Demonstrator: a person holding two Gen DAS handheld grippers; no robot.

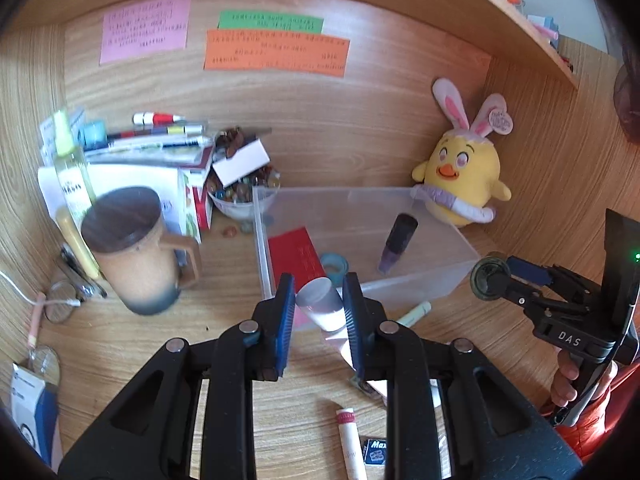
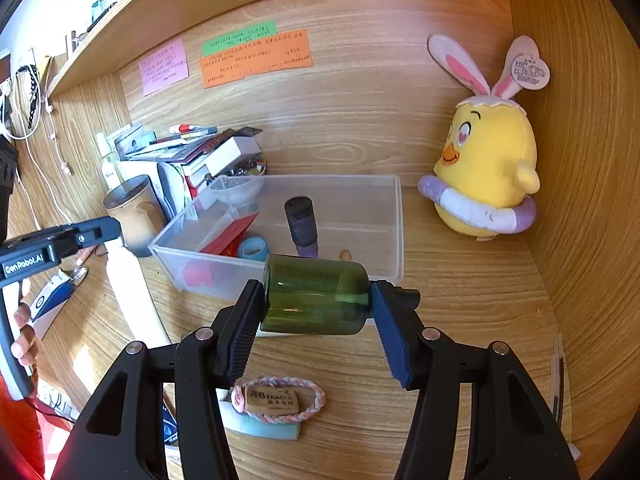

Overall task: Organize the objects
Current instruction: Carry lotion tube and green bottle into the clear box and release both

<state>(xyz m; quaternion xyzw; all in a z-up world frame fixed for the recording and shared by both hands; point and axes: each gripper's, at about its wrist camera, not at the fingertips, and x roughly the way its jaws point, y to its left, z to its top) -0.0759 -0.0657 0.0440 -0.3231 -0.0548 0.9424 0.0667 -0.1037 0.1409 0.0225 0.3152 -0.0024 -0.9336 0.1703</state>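
My left gripper (image 1: 319,294) is shut on a white tube with a lavender cap (image 1: 320,306), held above the near wall of a clear plastic bin (image 1: 400,194). Inside the bin lie a red envelope (image 1: 296,256), a blue tape roll (image 1: 334,266) and a dark purple bottle (image 1: 398,240). My right gripper (image 2: 316,300) is shut on a green bottle (image 2: 312,280) lying sideways between its pads, just in front of the bin (image 2: 400,220). In the right wrist view the left gripper (image 2: 100,232) shows at the left edge with the tube (image 2: 132,296) hanging from it.
A brown lidded mug (image 1: 136,248) stands left of the bin, with a stack of books, pens and a bowl of marbles (image 1: 240,196) behind it. A yellow plush chick (image 2: 488,168) sits at the back right. An eraser in a braided bracelet (image 2: 276,400) lies on the desk near me.
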